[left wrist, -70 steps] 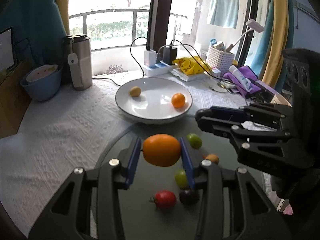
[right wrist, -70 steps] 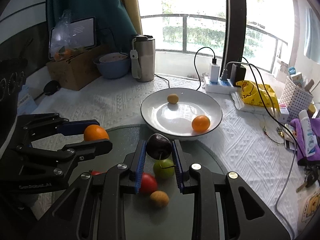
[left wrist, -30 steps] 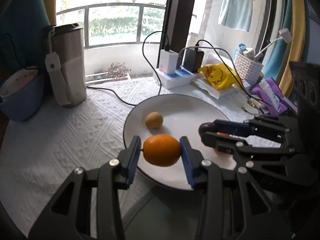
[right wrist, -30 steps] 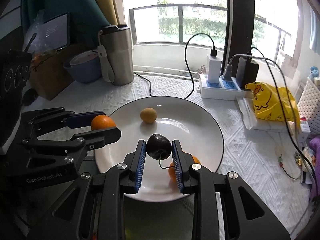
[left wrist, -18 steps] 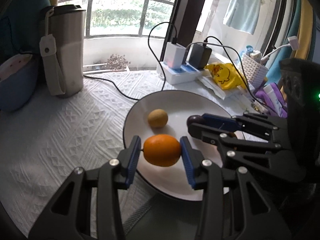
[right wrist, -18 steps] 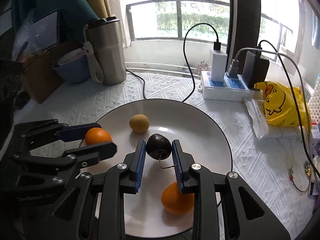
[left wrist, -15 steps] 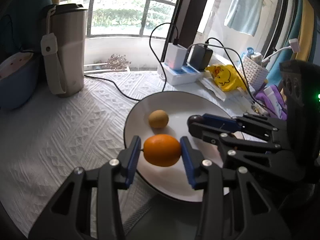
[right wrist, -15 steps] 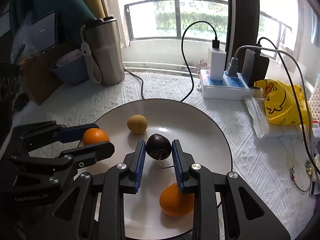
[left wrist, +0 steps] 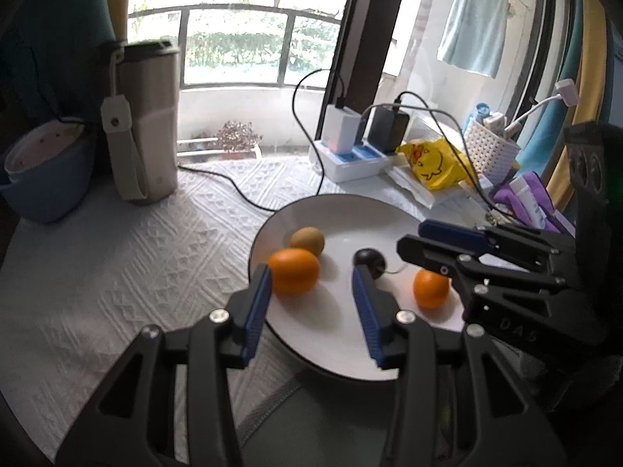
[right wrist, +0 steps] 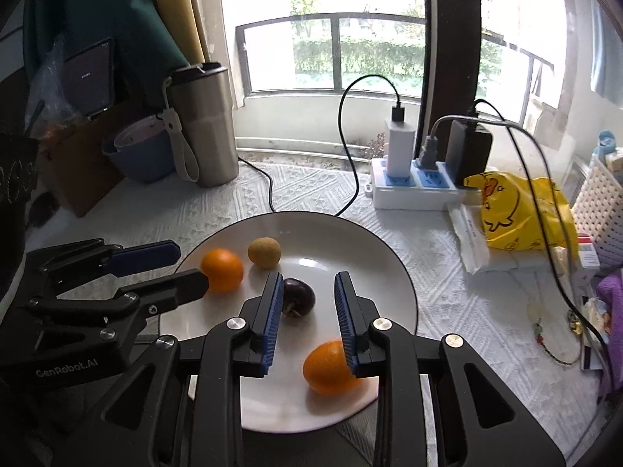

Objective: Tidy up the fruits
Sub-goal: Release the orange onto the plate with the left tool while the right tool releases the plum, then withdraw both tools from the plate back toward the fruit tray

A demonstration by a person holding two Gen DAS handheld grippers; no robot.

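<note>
A white plate holds a small yellow-brown fruit, two oranges and a dark cherry-like fruit. My left gripper hangs over the plate's left rim, its jaws opening. The larger orange lies on the plate by its left pad, no longer gripped. My right gripper is open above the plate. The dark fruit rests on the plate between its pads, nearer the left one. The second orange lies near the right finger.
A steel tumbler and a blue bowl stand at the back left. A power strip with cables, a yellow bag and a white basket crowd the back right. A dark mat lies under the grippers.
Both grippers have opened. The orange has left the left jaws and the dark fruit the right jaws; both now lie on the plate.
</note>
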